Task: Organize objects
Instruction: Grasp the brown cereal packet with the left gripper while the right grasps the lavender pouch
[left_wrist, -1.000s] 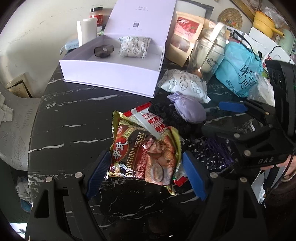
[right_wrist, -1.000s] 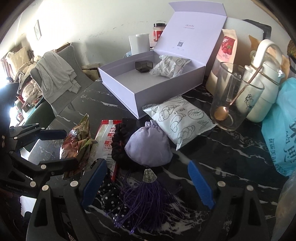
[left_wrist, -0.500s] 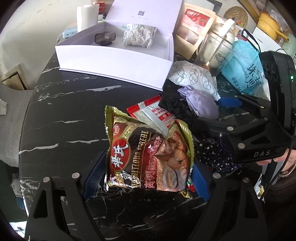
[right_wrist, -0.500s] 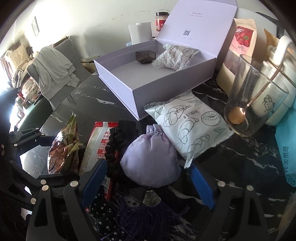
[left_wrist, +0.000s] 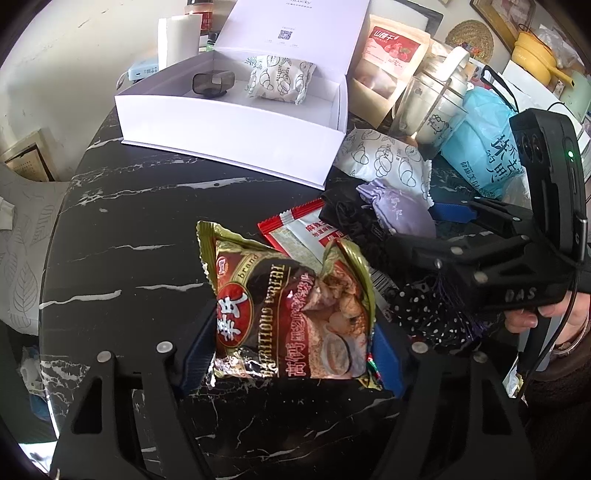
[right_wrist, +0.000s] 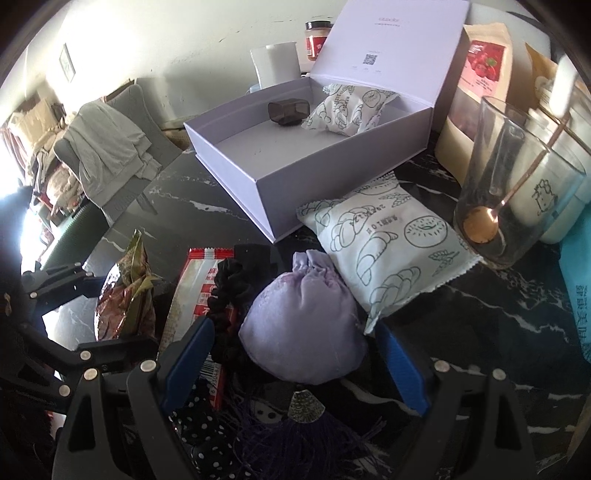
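Black marble table (left_wrist: 147, 229) carries everything; landmark is the open white box (left_wrist: 229, 122) at its far side. Inside the box: a bread pack (left_wrist: 280, 79) and a small dark case (left_wrist: 212, 83), side by side near the lid.

Left gripper (left_wrist: 291, 350): blue pads tight against both side edges of the cereal bag (left_wrist: 291, 310), bag pinched between them. Bag sits on the near side of the box, well apart from it, long axis running away from the gripper, top seal pointing toward the box, slightly tilted left.

Right gripper (right_wrist: 295, 365): fingers wide apart, straddling the purple pouch (right_wrist: 303, 325); right pad apart from it, left-pad contact cannot be told. Pouch lies just in front of the box's near corner, drawstring neck pointing at the box.

Second bread pack (right_wrist: 384, 251) lies flat beside the pouch, just beside the box's corner. Red sachet (left_wrist: 299, 229) sticks out from under the cereal bag toward the box. Black scrunchie (right_wrist: 232, 291) touches the pouch's left side. Purple tassel (right_wrist: 306, 435) below the pouch.
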